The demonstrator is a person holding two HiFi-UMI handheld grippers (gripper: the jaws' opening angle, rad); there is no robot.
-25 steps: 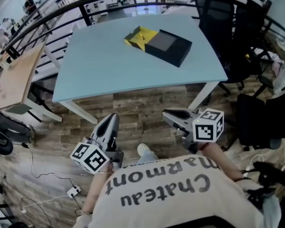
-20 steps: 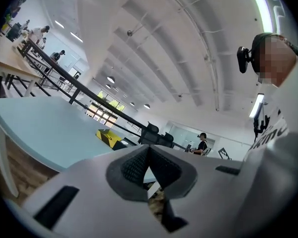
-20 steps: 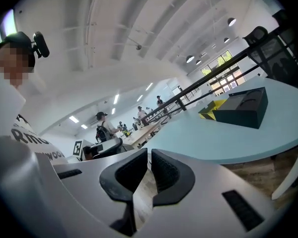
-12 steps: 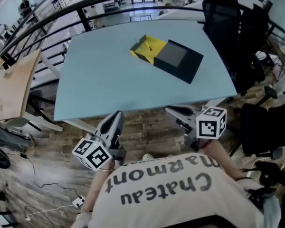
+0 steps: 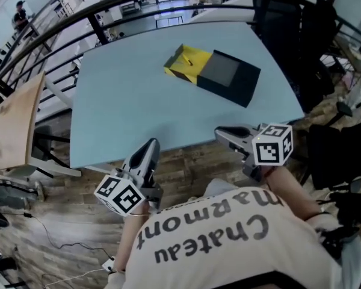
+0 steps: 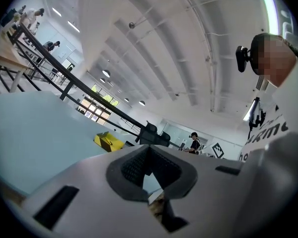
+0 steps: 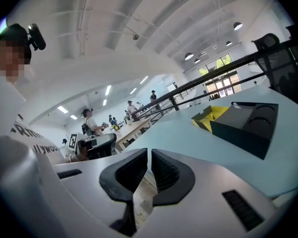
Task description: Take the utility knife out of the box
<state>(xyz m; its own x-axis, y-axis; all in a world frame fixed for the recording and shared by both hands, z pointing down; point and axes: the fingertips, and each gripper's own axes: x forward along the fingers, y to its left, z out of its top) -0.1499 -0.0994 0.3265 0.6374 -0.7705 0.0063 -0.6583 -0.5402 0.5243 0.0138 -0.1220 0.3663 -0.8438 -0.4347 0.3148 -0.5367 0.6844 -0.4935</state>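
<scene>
With the left hand-held gripper (image 5: 151,143) and right hand-held gripper (image 5: 220,132) held clenched and empty at the surface (image 5: 126,95) edge, the black-and-yellow box (image 5: 228,77) may be pushed away unless the jaws are opened.

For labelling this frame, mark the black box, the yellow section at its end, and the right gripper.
black box (image 5: 231,77), head view, on its dark top face.
yellow section (image 5: 183,65), head view, on its yellow upper surface.
right gripper (image 7: 149,151), right gripper view, between its closed fingertips.
</scene>
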